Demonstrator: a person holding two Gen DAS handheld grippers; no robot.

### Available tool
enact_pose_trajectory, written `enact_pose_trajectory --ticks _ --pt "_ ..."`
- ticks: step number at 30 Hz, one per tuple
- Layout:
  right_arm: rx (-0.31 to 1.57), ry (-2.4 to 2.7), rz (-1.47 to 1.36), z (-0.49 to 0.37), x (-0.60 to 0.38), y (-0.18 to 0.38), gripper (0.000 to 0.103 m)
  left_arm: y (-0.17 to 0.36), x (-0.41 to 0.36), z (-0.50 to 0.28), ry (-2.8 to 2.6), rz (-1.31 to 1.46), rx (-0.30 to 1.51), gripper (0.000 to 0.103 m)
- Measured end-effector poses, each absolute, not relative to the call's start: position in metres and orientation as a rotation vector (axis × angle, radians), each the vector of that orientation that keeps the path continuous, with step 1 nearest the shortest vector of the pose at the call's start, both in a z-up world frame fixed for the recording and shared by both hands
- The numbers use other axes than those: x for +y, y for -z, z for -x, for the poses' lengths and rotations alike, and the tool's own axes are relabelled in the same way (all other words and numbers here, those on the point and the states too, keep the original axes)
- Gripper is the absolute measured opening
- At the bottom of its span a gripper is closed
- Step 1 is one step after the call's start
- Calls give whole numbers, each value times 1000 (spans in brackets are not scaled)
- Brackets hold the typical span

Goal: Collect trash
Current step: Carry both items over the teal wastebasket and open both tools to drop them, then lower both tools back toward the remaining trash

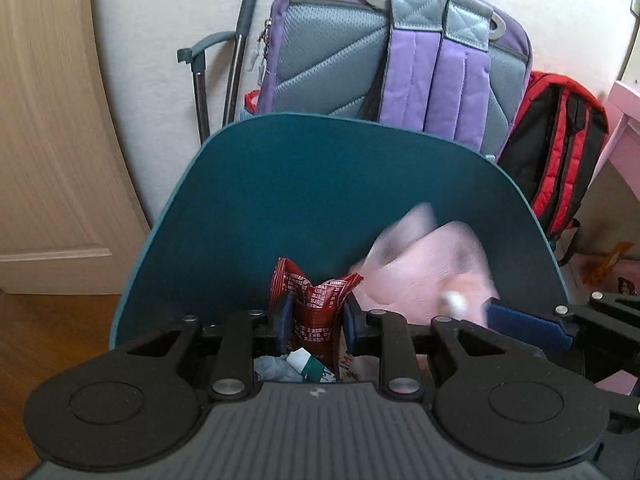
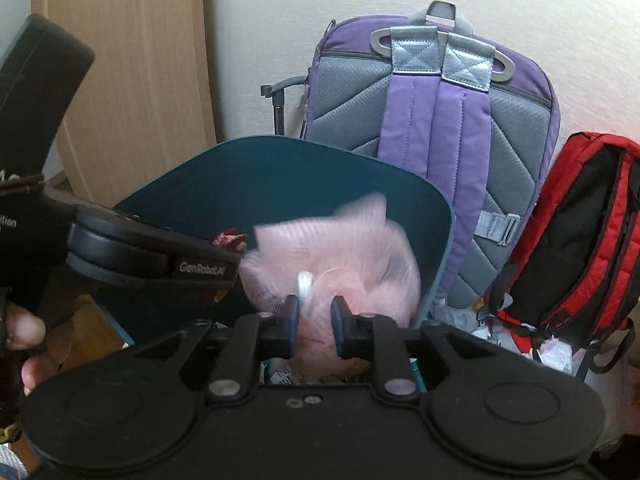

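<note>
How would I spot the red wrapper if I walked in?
Find the purple backpack against the wall; before it stands a teal bin. The red wrapper is over its opening, pinched in the left tool, crinkled with white print, unlike the fluffy pink puff beside it.

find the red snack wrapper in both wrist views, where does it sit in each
Left wrist: the red snack wrapper stands low at centre, pinched between the left gripper jaws, with the teal bin lid behind it.
Right wrist: only a small red scrap shows left of centre, above the left gripper's arm, beside the pink mesh ball.
Shared landmark: the purple backpack against the wall.
</note>
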State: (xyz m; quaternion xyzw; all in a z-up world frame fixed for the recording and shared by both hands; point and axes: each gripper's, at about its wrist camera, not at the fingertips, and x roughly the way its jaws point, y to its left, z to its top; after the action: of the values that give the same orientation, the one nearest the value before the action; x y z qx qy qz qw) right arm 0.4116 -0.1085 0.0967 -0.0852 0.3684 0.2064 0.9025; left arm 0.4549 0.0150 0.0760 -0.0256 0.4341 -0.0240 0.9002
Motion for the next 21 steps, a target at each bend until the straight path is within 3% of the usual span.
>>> enact_pose_trajectory --ticks 7,9,11,21 --pt "738 -437 190 -397 -109 -112 26 -87 12 -441 62 63 884 34" --pt "726 -436 203 -390 -109 -118 27 -94 10 -434 61 62 870 60" --pt "712 -432 215 -380 -110 -126 28 -104 8 -423 55 49 836 66" --pt "667 -457 208 -315 -124 -166 39 -148 7 -355 85 47 783 66"
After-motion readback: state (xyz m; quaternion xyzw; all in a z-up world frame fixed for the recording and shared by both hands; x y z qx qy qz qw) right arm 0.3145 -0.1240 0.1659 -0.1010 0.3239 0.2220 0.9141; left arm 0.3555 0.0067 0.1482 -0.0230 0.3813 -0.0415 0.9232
